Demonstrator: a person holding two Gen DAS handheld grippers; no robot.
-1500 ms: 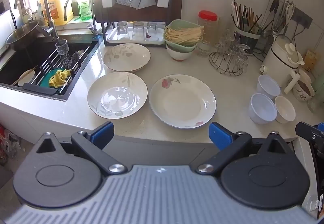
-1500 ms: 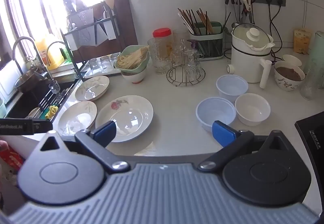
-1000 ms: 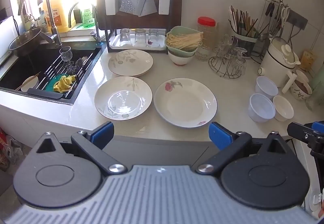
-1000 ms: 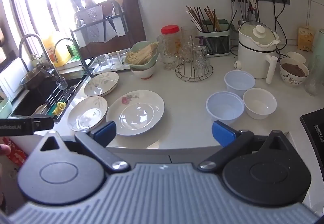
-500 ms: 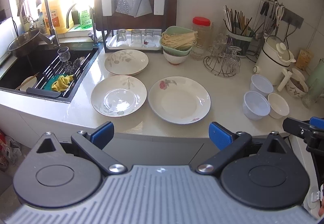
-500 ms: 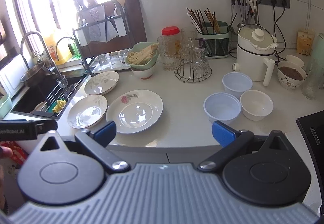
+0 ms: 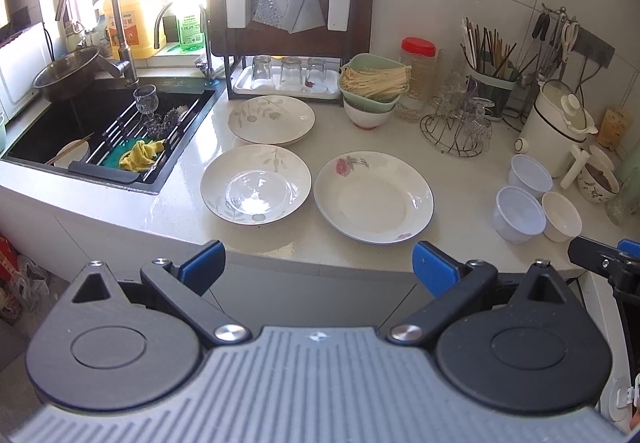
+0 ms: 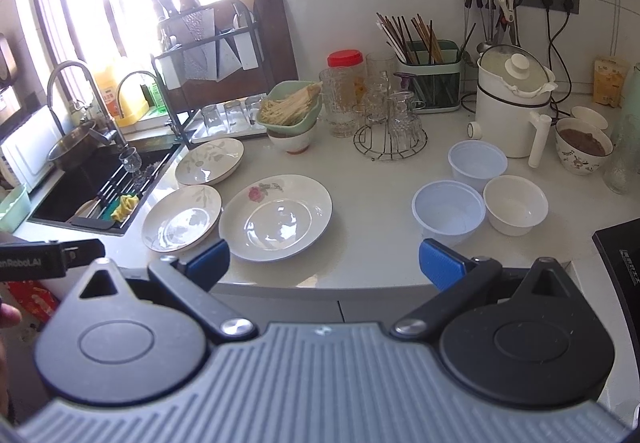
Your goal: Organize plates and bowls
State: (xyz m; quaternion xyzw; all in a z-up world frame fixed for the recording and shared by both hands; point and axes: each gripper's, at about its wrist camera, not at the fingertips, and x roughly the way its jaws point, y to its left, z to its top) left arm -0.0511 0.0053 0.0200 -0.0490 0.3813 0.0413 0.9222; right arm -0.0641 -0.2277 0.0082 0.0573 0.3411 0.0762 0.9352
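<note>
Three plates lie on the white counter: a rose-patterned plate (image 7: 374, 197) (image 8: 276, 217), a leaf-patterned plate (image 7: 256, 183) (image 8: 182, 219) to its left, and a second leaf plate (image 7: 272, 119) (image 8: 210, 161) behind. Two translucent plastic bowls (image 7: 520, 215) (image 8: 448, 217) (image 8: 476, 165) and a white bowl (image 7: 562, 217) (image 8: 514, 205) stand at the right. My left gripper (image 7: 318, 271) is open and empty, in front of the counter edge. My right gripper (image 8: 324, 263) is open and empty, also short of the counter.
A sink (image 7: 80, 123) with a rack, glass and yellow cloth is at the left. A dish rack (image 7: 288, 43), stacked bowls with noodles (image 7: 374, 91), a glass stand (image 7: 456, 127), a chopstick holder (image 8: 432, 79), a white kettle (image 8: 516, 115) and a filled bowl (image 8: 582, 147) line the back.
Both grippers have drifted slightly in front of the counter, with small view shifts. Nothing on the counter has moved and both stay open.
</note>
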